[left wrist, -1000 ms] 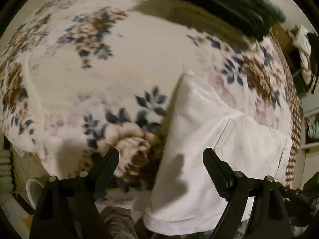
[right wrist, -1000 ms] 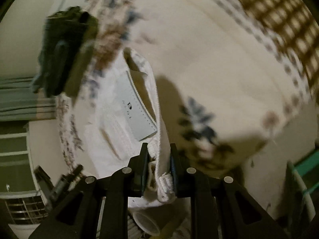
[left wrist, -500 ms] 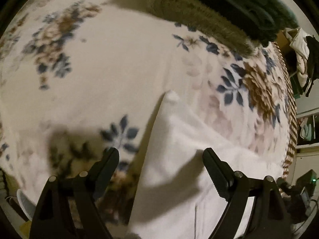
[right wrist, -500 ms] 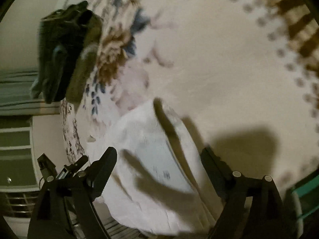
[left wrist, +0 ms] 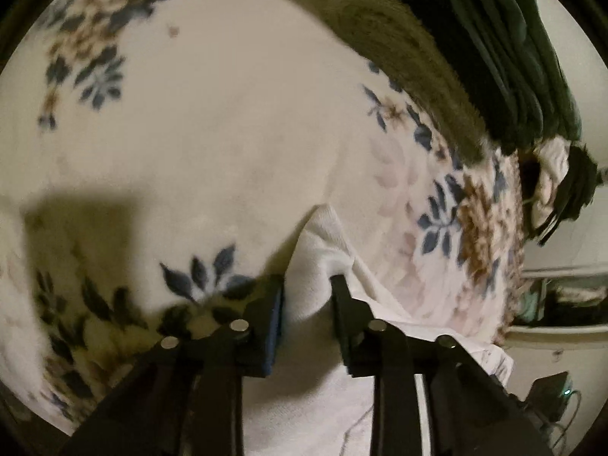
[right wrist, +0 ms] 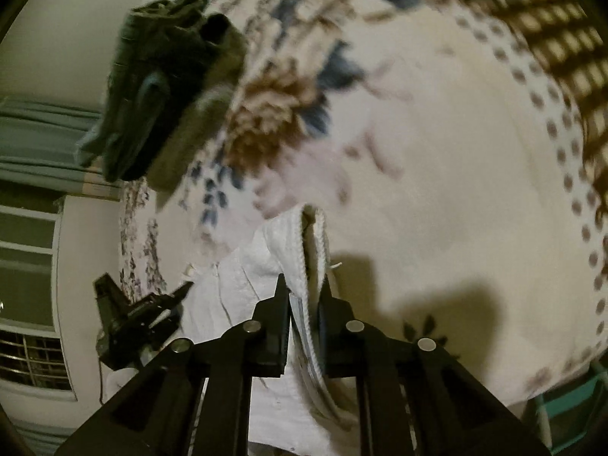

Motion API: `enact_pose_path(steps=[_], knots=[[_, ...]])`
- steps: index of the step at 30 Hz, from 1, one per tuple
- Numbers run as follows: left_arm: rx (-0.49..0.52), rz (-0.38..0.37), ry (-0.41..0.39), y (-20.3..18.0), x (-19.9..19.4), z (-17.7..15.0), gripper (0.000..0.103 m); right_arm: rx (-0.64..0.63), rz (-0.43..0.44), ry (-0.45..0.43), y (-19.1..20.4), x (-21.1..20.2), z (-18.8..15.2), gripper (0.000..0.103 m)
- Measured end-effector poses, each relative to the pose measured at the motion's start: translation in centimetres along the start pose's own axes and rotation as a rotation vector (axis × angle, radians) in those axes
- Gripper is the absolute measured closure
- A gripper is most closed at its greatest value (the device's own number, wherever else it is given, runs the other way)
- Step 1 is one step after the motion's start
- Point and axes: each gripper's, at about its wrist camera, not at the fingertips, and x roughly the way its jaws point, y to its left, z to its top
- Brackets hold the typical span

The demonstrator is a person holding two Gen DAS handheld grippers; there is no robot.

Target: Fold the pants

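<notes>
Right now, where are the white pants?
The white pants lie on the flowery blanket, bottom centre in both wrist views, pinched by the left gripper and right gripper.

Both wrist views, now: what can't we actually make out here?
- White pants: lower part cut off by the left wrist frame's bottom edge and the left gripper; fold state unclear.
- Pinched waistband edge: right gripper fingers cover the contact, right wrist view.
- Dark green folded clothes: motion blur hides what they are.
- Floral fleece blanket: print smeared by blur.
</notes>
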Motion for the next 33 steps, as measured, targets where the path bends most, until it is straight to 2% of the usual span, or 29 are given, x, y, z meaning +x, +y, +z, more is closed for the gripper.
enact_pose_path(steps=[1, 2, 3, 5, 8, 11, 12, 13, 14, 16, 18, 23, 24, 25, 26, 27, 30, 33], knots=[[0.008, -0.002, 0.011, -0.3, -0.2, 0.1, 0.07, 0.001, -0.005, -0.009, -0.1, -0.4, 0.2, 0.09], [0.015, 0.002, 0.018, -0.5, -0.4, 0.1, 0.062, 0.003, -0.022, -0.02, -0.3, -0.7, 0.3, 0.09], [0.024, 0.003, 0.018, -0.9, -0.6, 0.1, 0.044, 0.019, -0.045, -0.025, -1.0, -1.0, 0.3, 0.09], [0.049, -0.003, 0.002, -1.5, -1.1, -0.1, 0.026, 0.051, -0.07, -0.027, -2.6, -1.4, 0.0, 0.09], [0.07, -0.001, 0.02, -2.2, -0.3, -0.2, 0.026, 0.115, -0.101, -0.02, -5.2, -1.2, -0.6, 0.09], [0.099, 0.033, 0.05, -2.6, 1.7, 0.0, 0.026, 0.134, -0.126, 0.007, -6.4, -0.1, -1.0, 0.089], [0.109, 0.042, 0.058, -2.7, 2.3, 0.0, 0.029, 0.143, -0.121, 0.027, -6.7, 0.4, -1.0, 0.086], [0.127, 0.053, 0.042, -2.7, 2.8, 0.0, 0.04, 0.158, -0.117, 0.045, -7.0, 0.6, -0.9, 0.081], [0.15, 0.04, 0.037, -2.8, 3.0, 0.0, 0.07, 0.171, -0.107, 0.058, -7.2, 0.6, -0.9, 0.075], [0.176, 0.049, 0.028, -2.8, 2.9, 0.0, 0.074, 0.181, -0.099, 0.099, -7.6, 0.3, -1.0, 0.034], [0.167, 0.034, 0.019, -2.4, 2.4, -0.1, 0.078, 0.161, -0.095, 0.138, -7.9, 0.0, -1.6, 0.022], [0.166, 0.03, 0.01, -1.9, 1.9, -0.2, 0.078, 0.245, -0.062, 0.328, -10.8, 2.8, -4.4, 0.022], [0.169, 0.036, 0.007, -1.9, 1.9, -0.3, 0.078, 0.246, -0.055, 0.296, -10.8, 2.5, -4.6, 0.022], [0.179, 0.048, 0.002, -2.0, 1.7, -0.3, 0.078, 0.237, -0.047, 0.283, -10.5, 2.3, -4.7, 0.026], [0.183, 0.054, -0.003, -2.0, 1.5, -0.3, 0.078, 0.218, -0.047, 0.276, -10.2, 2.0, -4.8, 0.039], [0.189, 0.057, -0.005, -1.9, 1.2, -0.3, 0.078, 0.193, -0.054, 0.269, -9.7, 1.8, -5.1, 0.069], [0.204, 0.079, -0.016, -2.1, 0.9, -0.4, 0.078, 0.146, -0.069, 0.215, -8.5, -0.3, -6.0, 0.083], [0.208, 0.083, -0.015, -2.5, 0.8, -0.4, 0.078, 0.107, -0.072, 0.179, -7.6, -2.3, -6.5, 0.085]])
